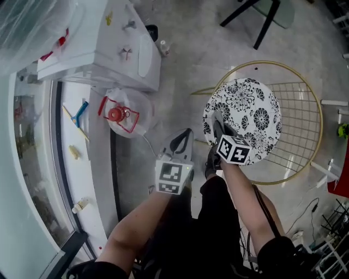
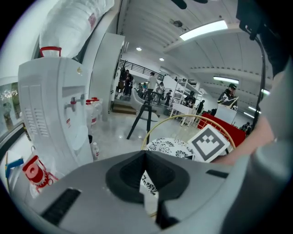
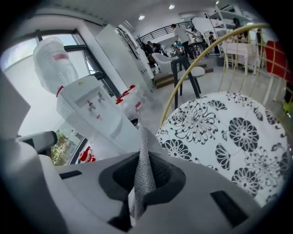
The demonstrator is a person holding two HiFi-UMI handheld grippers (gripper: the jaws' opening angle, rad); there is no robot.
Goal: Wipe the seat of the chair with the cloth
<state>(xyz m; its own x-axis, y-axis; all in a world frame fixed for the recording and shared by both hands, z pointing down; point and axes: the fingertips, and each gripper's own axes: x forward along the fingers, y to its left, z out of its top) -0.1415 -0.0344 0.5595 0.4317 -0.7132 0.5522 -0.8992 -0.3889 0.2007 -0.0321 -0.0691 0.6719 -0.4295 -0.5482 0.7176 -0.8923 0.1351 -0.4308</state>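
Observation:
The chair has a gold wire frame (image 1: 305,125) and a round black-and-white flowered seat (image 1: 251,111). My right gripper (image 1: 218,129) hangs over the seat's near left edge, shut on a grey mesh cloth (image 1: 216,117). In the right gripper view the cloth (image 3: 146,144) stands up out of the closed jaws of that gripper (image 3: 143,160), with the seat (image 3: 229,137) just beyond. My left gripper (image 1: 182,143) is held over the floor to the left of the chair, jaws together with nothing in them. From the left gripper (image 2: 145,154) I see the seat (image 2: 167,146) ahead.
A white water dispenser (image 1: 103,49) stands at the left with a bagged red-capped bottle (image 1: 122,114) at its foot. A window ledge (image 1: 82,180) runs along the left. Another chair's dark legs (image 1: 262,16) are at the top. Cables (image 1: 305,212) lie at the lower right.

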